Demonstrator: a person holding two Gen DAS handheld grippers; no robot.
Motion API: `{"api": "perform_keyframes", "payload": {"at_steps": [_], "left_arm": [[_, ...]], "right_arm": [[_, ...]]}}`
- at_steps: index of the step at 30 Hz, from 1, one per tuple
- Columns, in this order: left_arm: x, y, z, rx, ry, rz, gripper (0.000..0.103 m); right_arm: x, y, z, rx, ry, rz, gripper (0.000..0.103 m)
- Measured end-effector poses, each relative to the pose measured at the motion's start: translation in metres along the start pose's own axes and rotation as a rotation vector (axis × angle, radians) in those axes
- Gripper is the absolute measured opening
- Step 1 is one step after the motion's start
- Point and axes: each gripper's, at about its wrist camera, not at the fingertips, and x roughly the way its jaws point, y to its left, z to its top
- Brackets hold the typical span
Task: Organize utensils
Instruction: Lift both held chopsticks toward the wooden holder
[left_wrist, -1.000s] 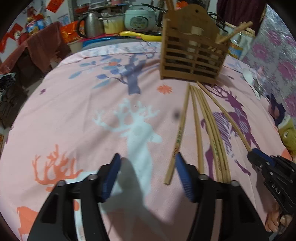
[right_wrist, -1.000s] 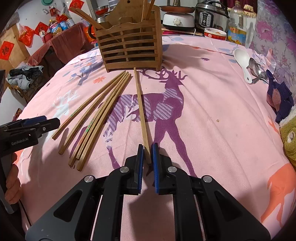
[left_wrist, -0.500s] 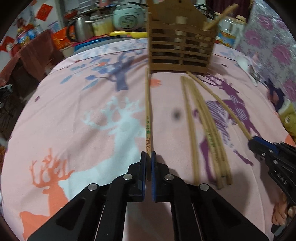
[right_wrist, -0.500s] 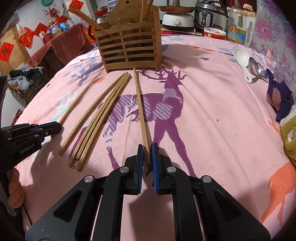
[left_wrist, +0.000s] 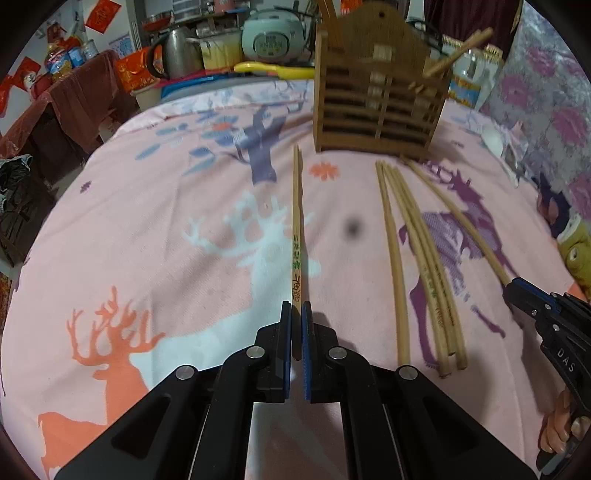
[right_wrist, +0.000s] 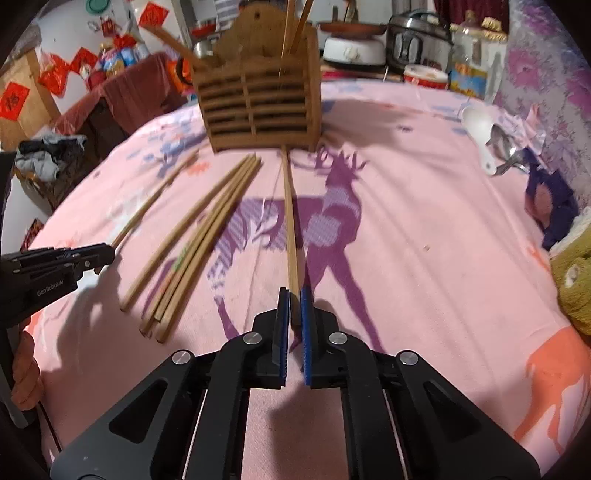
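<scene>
Left gripper jaws clamped on printed chopstick. Right gripper jaws clamped on plain chopstick. Four loose chopsticks between them on pink cloth. Wooden holder behind, upright.

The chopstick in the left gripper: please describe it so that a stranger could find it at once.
Start at the slatted wooden utensil holder standing on the pink deer-print cloth. In front of it lie several long bamboo chopsticks. The one meant lies alone to their left, with green and red printed characters, its near end clamped in the left gripper.
</scene>
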Motion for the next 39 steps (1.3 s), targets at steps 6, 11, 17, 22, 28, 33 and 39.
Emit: {"api": "perform_keyframes", "payload": {"at_steps": [6, 11, 17, 22, 28, 33, 39], "left_arm": [[-0.021, 0.008, 0.003, -0.038, -0.075, -0.039, 0.006], [-0.029, 0.015, 0.004, -0.076, -0.107, -0.062, 0.006], [-0.043, 0.024, 0.002, -0.107, -0.152, -0.103, 0.006], [-0.051, 0.029, 0.000, -0.126, -0.176, -0.122, 0.006], [-0.047, 0.027, -0.002, -0.113, -0.160, -0.111, 0.006], [-0.045, 0.027, -0.002, -0.111, -0.154, -0.109, 0.006], [-0.043, 0.025, -0.003, -0.103, -0.143, -0.098, 0.006]], "right_arm": [[-0.016, -0.004, 0.004, 0.021, -0.079, 0.015, 0.007], [-0.022, -0.004, 0.007, 0.022, -0.116, 0.021, 0.007], [-0.040, -0.008, 0.009, 0.042, -0.201, 0.044, 0.006], [-0.046, -0.009, 0.012, 0.042, -0.229, 0.077, 0.011], [-0.018, -0.008, 0.007, 0.036, -0.081, 0.052, 0.024], [0.000, -0.005, 0.002, 0.019, 0.021, 0.036, 0.033], [0.003, 0.003, -0.007, -0.036, 0.034, -0.022, 0.007]]}}
